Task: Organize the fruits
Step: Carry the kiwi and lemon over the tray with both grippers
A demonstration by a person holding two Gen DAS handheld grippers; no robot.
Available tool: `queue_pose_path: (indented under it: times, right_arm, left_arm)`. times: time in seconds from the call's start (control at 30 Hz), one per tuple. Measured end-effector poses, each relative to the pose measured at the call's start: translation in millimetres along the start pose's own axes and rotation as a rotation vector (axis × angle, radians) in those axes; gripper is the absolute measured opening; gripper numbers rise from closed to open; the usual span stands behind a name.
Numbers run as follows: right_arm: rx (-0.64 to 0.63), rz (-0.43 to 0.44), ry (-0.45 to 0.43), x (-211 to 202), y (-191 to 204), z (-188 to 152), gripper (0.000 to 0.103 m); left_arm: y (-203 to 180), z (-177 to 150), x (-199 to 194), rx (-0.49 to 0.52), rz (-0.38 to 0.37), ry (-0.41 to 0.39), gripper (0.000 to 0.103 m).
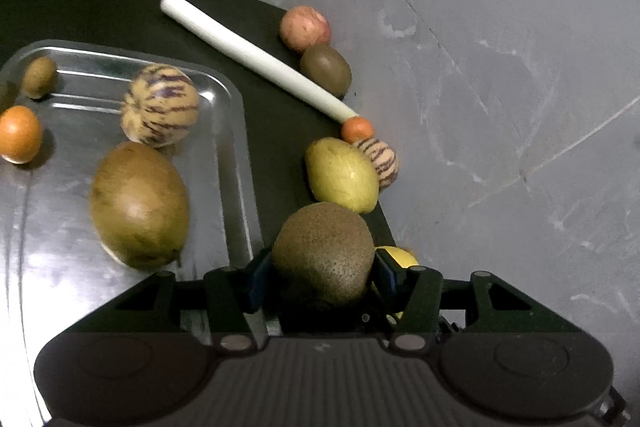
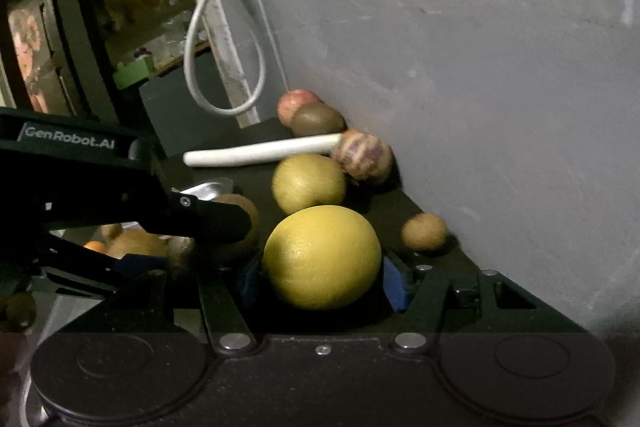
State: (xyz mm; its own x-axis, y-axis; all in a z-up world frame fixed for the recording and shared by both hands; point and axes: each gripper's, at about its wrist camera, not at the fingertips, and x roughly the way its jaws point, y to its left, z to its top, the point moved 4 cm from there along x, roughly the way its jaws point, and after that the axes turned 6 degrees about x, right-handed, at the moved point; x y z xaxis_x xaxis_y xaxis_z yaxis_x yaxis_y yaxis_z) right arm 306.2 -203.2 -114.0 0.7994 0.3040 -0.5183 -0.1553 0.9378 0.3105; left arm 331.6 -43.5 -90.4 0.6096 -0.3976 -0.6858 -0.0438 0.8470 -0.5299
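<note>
1. Our left gripper (image 1: 322,273) holds a fuzzy brown kiwi (image 1: 323,251) between its blue pads, just right of the metal tray (image 1: 224,163); the kiwi's long axis runs roughly along the fingers, its rounded end pointing away from us.
2. Our right gripper (image 2: 322,277) has a yellow lemon (image 2: 322,257) sitting between its pads, which look to be touching its sides; the lemon's longer axis lies across the fingers.
3. We judge the coming move turns on the tray lying to the left of both grippers, with the left gripper nearer to it.
4. Inside the tray lie a large brownish-green fruit (image 1: 140,205), a striped melon (image 1: 160,105), an orange (image 1: 19,134) and a small kiwi (image 1: 39,77).
5. Beyond the tray's right edge, on the dark tabletop (image 1: 276,131), wait a yellow-green fruit (image 1: 341,174), a second striped fruit (image 1: 382,157) and a white stick (image 1: 256,57).
</note>
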Motion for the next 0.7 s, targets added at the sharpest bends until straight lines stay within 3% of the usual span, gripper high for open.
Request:
queue_pose_path:
  times: [0.23, 0.7]
  right_arm:
    - [-0.029, 0.068, 0.007, -4.5, 31.4, 3.1, 0.06]
    - [-0.14, 0.226, 0.089, -6.9, 96.6, -18.5, 0.06]
  left_arm:
    - [21.2, -2.3, -38.1, -0.045, 0.026, -0.069, 0.058]
    - [87.1, -28.0, -107.6, -0.174, 0.17, -0.175, 0.058]
